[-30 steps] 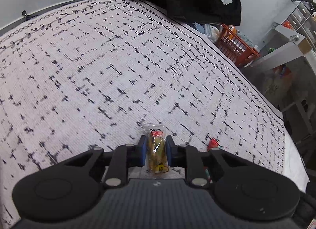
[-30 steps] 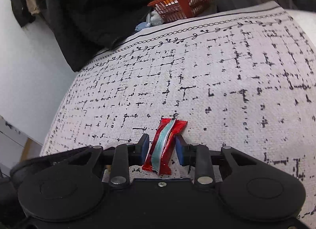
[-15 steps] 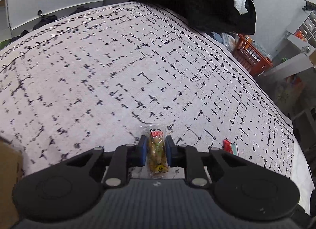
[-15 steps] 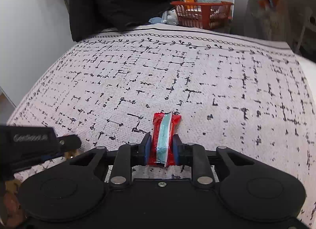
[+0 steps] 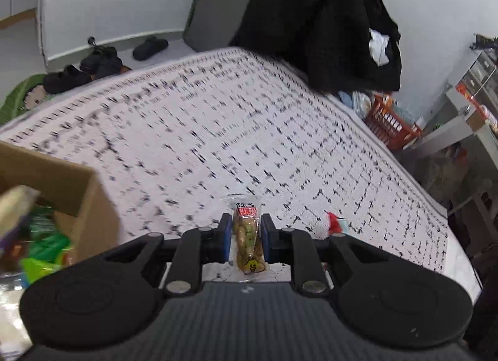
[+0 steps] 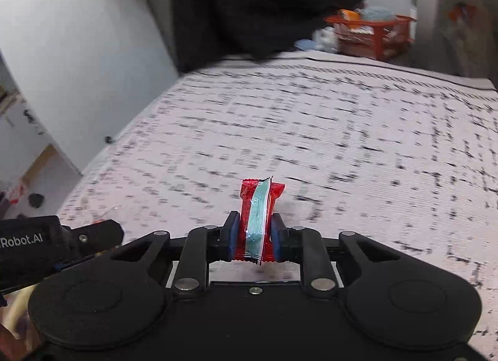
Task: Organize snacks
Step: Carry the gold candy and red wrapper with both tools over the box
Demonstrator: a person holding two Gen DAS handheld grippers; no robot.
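Snacks already lie in the cardboard box [image 5: 90, 202] left of your left gripper [image 5: 246, 238], which clamps a clear peanut packet [image 5: 247, 235]; your right gripper [image 6: 254, 233] pinches a red wrapper [image 6: 256, 220]. Both are lifted off the patterned cloth [image 5: 218, 130], neither boxed yet.

clear packet of yellowish snacks [image 5: 248, 238] and a red wrapper with a teal stripe [image 6: 257, 222], both upright, lifted above the bed
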